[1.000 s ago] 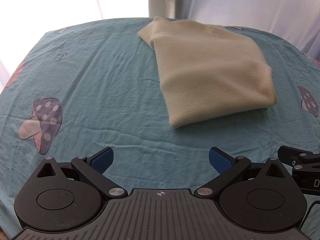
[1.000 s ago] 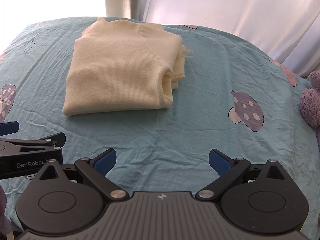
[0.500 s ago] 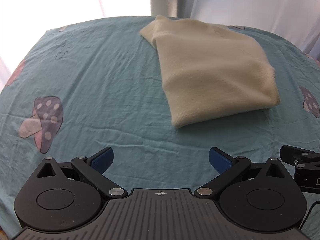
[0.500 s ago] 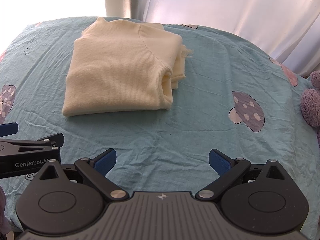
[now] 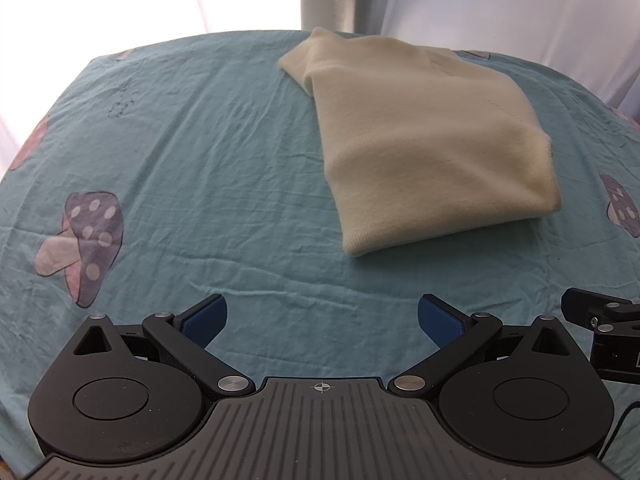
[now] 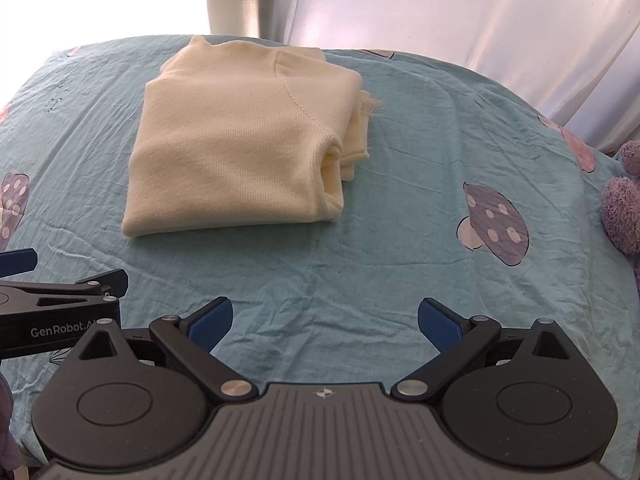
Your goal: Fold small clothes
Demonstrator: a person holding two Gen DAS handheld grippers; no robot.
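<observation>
A cream knitted sweater (image 5: 424,140) lies folded into a rough rectangle on the teal sheet (image 5: 208,168), toward the far side. It also shows in the right wrist view (image 6: 236,148), with layered edges at its right side. My left gripper (image 5: 322,320) is open and empty, low over the sheet, short of the sweater's near edge. My right gripper (image 6: 325,320) is open and empty too, short of the sweater. The left gripper's body (image 6: 60,312) shows at the left of the right wrist view.
The teal sheet carries mushroom prints (image 5: 86,236) (image 6: 494,224). A purple plush toy (image 6: 622,208) sits at the right edge. White curtains (image 6: 460,8) and a bright window hang behind the far edge.
The left wrist view has shifted slightly, so the sweater sits a little further right in it. The right gripper and the sweater have barely moved. Both grippers stay open.
</observation>
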